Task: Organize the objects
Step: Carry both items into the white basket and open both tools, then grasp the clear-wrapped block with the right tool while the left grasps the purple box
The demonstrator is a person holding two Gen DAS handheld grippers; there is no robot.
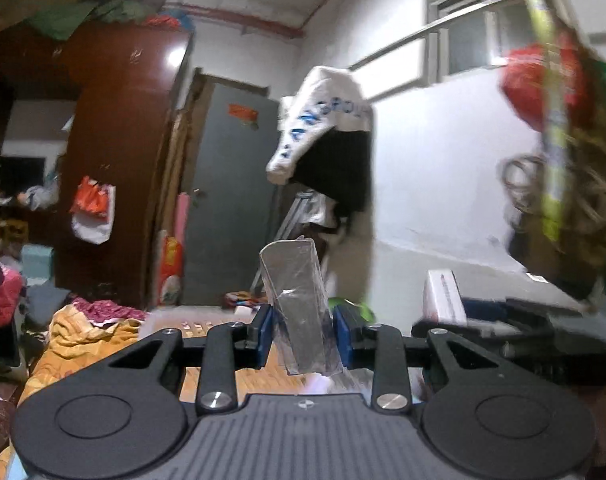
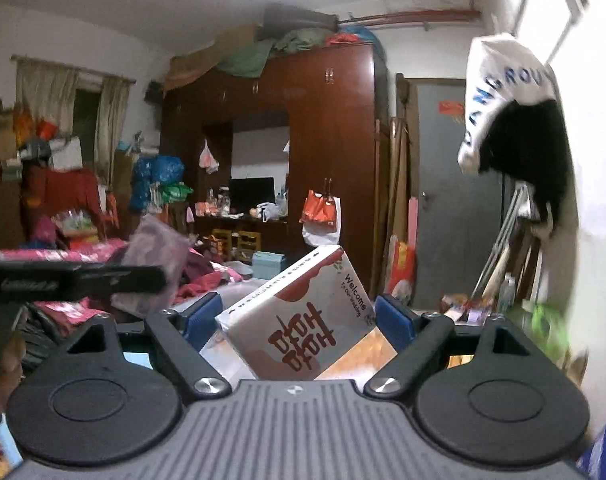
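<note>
The left hand-held gripper (image 1: 303, 338) pinches a clear plastic box (image 1: 299, 304) while the right hand-held gripper (image 2: 299, 322) spans a tilted wedding box (image 2: 303, 316), which I'd guess could slip out

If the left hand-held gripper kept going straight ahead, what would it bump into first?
Probably the hanging black and white clothes by the grey door; depth is hard to judge. The left hand-held gripper, shut on a clear plastic box, points level towards that corner.
</note>
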